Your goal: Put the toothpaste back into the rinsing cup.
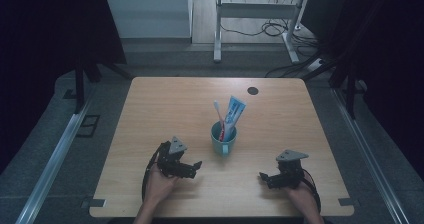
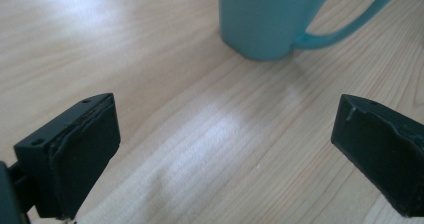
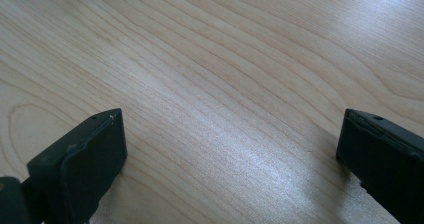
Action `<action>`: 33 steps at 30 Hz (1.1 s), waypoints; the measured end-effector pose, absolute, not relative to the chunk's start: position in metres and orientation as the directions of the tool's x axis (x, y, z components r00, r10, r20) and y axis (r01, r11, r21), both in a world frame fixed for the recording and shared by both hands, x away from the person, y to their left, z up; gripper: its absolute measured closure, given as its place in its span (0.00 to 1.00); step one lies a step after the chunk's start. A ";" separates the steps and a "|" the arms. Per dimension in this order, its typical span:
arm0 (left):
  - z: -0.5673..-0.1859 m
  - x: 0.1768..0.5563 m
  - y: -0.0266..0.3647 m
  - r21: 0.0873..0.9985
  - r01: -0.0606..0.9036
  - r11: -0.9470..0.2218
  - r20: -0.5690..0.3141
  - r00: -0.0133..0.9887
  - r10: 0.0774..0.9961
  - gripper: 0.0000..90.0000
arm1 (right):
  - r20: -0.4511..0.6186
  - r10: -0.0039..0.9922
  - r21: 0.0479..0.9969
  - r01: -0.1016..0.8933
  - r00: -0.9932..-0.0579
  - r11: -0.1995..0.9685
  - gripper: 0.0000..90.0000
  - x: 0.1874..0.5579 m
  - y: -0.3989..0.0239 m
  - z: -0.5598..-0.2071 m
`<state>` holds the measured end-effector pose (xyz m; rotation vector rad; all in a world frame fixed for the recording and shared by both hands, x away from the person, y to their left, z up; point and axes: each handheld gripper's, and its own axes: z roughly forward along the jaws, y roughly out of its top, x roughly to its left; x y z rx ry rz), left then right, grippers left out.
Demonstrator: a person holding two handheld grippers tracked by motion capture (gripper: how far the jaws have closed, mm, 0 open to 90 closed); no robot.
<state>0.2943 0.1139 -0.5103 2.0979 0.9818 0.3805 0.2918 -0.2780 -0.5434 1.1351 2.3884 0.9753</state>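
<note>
A teal mug [image 1: 223, 140] stands near the middle of the wooden table [image 1: 165, 104], holding a toothbrush [image 1: 219, 115] and a blue-and-white toothpaste tube [image 1: 233, 114] upright. My left gripper [image 1: 195, 166] rests low on the table to the mug's left, held in a hand, jaws wide apart and empty. In the left gripper view the mug [image 2: 270, 19] and its handle sit just beyond the open left gripper [image 2: 225, 154]. My right gripper [image 1: 264, 178] lies near the front right, also open. The right gripper [image 3: 230, 169] faces bare wood.
A small dark round cap [image 1: 253, 90] sits in the table's far right part. Beyond the table stand a white desk frame [image 1: 218, 29] and cables [image 1: 272, 29] on the floor. Metal rails [image 1: 55, 154] run along both sides.
</note>
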 end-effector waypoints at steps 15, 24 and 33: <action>-0.540 0.284 0.114 0.720 0.548 -0.426 -0.043 0.648 0.760 0.00 | -0.001 0.773 0.702 0.550 -0.634 0.453 0.00 0.292 -0.278 -0.544; -0.544 0.282 0.109 0.676 0.551 -0.490 0.010 0.657 0.754 0.00 | -0.001 0.773 0.702 0.550 -0.634 0.452 0.00 0.292 -0.278 -0.544; -0.545 0.284 0.110 0.664 0.581 -0.471 -0.025 0.647 0.762 0.00 | -0.002 0.774 0.701 0.550 -0.633 0.453 0.00 0.292 -0.278 -0.544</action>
